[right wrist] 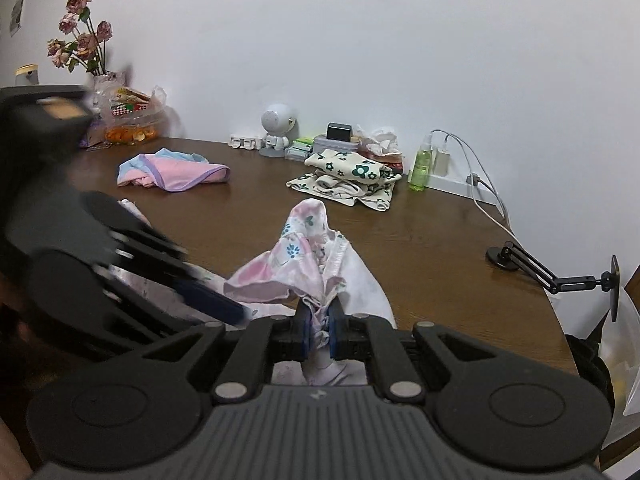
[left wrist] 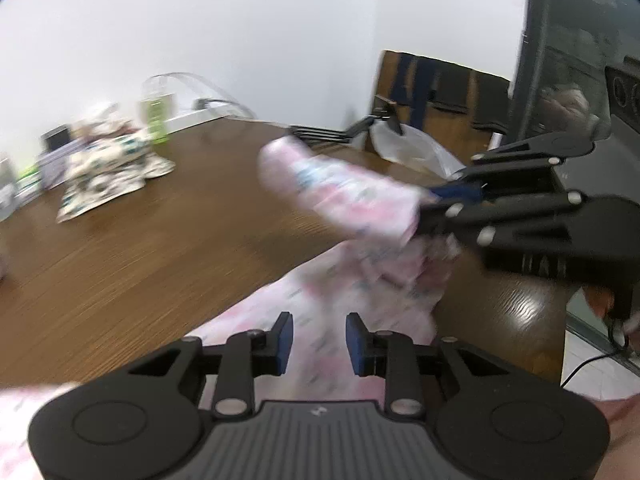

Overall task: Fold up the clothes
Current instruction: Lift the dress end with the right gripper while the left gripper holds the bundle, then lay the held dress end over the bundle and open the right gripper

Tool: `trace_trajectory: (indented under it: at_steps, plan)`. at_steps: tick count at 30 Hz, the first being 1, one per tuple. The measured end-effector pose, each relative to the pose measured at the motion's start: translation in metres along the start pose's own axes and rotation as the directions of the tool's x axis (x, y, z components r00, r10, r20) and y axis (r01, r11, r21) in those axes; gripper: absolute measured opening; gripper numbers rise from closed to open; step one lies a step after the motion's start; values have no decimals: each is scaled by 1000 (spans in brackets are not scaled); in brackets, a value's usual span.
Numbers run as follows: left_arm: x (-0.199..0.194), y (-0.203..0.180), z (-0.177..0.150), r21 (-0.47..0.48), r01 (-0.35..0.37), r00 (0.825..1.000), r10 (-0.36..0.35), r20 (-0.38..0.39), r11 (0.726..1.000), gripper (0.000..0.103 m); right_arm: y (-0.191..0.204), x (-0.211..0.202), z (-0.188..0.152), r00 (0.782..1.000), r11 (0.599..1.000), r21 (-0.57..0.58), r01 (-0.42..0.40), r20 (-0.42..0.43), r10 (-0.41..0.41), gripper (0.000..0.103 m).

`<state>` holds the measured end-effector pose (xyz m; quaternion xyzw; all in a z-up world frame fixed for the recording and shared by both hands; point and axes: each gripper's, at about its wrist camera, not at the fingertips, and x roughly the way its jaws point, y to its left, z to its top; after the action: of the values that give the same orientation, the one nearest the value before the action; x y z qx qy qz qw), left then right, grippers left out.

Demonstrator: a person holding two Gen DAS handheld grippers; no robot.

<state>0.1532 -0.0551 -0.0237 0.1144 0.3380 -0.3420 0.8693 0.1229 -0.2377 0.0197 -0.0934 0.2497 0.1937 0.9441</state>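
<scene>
- The right gripper (right wrist: 319,330) is clenched on a bunched fold of the pink floral garment (right wrist: 296,264), lifting it above the desk's (right wrist: 420,240) near edge.
- The left gripper (left wrist: 319,338) is released, its blue pads apart over the same cloth.
- A folded cream floral garment (right wrist: 348,178) lies toward the desk's far edge.
- A pink-and-blue garment (right wrist: 172,172) lies toward the far left.

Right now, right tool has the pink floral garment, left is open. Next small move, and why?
Probably close the left tool on the cloth under it. Its jaws stand apart over the pink floral garment and hold nothing, while the right tool is shut on a bunched edge, lifted off the table. A second grip would let the two spread the garment flat for folding.
</scene>
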Motion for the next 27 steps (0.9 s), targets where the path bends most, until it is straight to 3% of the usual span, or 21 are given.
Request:
trace_trajectory:
  at_steps: [7,14,23,26,27]
  plan:
    - [-33,30,-31,-72,-105,994,103,-26,992,27,3,5,-2,1000,1000,5,-9,-8,9,8]
    - [-25,32,-37,-86,-96,995,93,-44,992,27,15,20,-9,997,999,-20,-48,-56,47,8]
    - [-30,16,-17,-68,-56,998,58,34,996,31,31,42,-30,985,994,-8,-107,-138,105,8]
    - [-28,9,-12,-54,-46,998,48,41,997,31,30,44,-34,982,992,10,-123,-141,123,13]
    - [-27,7,-11,-49,-42,998,44,39,998,31,29,43,-34,981,991,17,-131,-139,133,21]
